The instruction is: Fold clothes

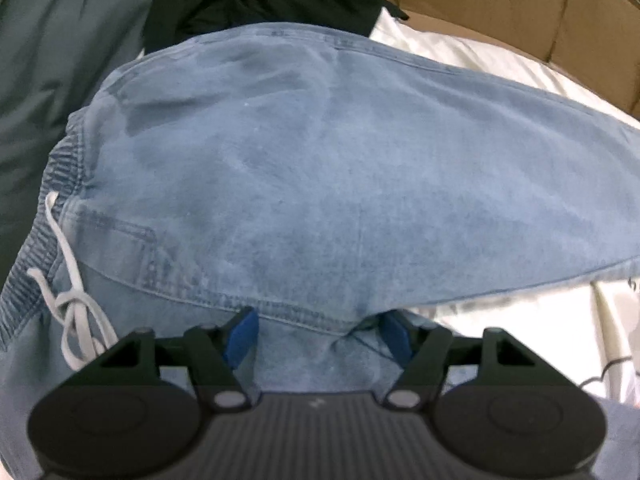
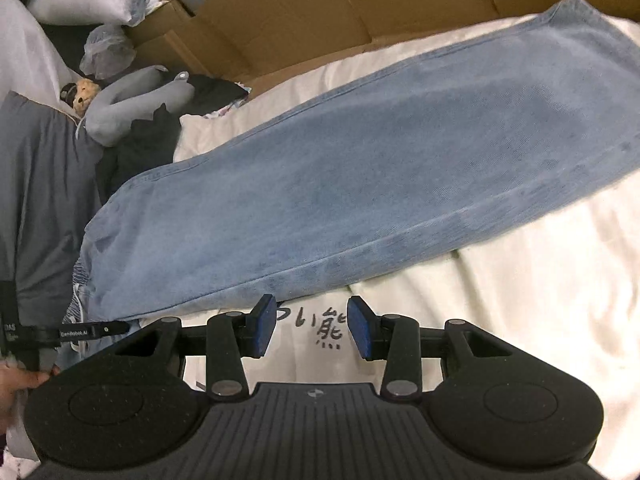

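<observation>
Left gripper (image 1: 320, 334) with blue pads: my jaws wide, straddling the crotch seam of the light-blue denim jeans (image 1: 320, 168), not pinching | right gripper (image 2: 312, 326): jaws half-open, empty over the cream bedsheet (image 2: 520, 320), just short of the leg edge | jeans lie halved lengthwise, ready to fold | brown cardboard box (image 2: 320, 12) behind.
</observation>
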A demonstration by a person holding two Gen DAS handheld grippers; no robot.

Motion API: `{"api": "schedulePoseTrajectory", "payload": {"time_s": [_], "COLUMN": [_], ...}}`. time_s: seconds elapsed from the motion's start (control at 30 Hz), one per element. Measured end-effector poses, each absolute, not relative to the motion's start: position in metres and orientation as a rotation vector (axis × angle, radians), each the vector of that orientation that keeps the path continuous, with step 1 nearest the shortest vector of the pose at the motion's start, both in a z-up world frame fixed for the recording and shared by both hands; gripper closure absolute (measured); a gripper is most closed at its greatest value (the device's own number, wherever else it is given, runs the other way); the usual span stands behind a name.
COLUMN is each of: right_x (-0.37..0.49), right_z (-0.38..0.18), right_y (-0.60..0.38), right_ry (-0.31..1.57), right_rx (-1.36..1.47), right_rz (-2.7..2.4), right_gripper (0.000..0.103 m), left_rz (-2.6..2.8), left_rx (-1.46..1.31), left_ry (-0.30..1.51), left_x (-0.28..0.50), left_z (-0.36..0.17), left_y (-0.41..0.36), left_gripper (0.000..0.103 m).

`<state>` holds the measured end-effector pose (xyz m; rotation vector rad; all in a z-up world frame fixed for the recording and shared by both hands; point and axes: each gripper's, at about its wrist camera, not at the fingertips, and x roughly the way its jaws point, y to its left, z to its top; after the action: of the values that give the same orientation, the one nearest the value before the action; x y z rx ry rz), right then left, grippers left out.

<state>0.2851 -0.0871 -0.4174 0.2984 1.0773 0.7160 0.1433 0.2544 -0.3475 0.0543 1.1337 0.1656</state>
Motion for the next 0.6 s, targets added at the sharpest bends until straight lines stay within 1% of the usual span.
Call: {"api": "schedulePoseTrajectory", "payload": {"time_s": [0.07,0.13,0.17,0.2,0.23,0.33,0.6], "right_x": [0.287,0.287,0.288,0.288,0.289,0.291,0.300], "right_z": [-0.423,-0.429,-0.431,-0.433,-0.435,-0.441,-0.459], "right_y": [-0.082,-0.075,-0.072,-0.069,-0.066,-0.059,-0.050], "right_ry": [1.091,1.107,1.115,1.119,1.121,1.122,1.089], "right_rx": [0.315,0.331,0.338,0.344,0.353,0.388,0.557], "right_rz": [0.729,0.746,0.754,0.760,0.765,0.780,0.829], "right_gripper": [0.057,0.057,0.057,0.057,0.057,0.057,0.056], "left_rz": [0.134,0.105,0.091,0.079,0.072,0.056,0.003], "left_rx": [0.091,0.101,0.104,0.103,0.107,0.110,0.067], "left_ry": [1.128,1.122,1.119,1.117,1.115,1.116,1.147], "left_x": [0.141,0.141,0.142,0.144,0.146,0.150,0.158], "left_z": [-0.344,-0.340,-0.337,-0.335,-0.333,-0.329,-0.313], "left_y": [0.251,0.249,0.248,0.247,0.245,0.242,0.250], "left_gripper": [0.043,0.056,0.061,0.069,0.071,0.077,0.078]}}
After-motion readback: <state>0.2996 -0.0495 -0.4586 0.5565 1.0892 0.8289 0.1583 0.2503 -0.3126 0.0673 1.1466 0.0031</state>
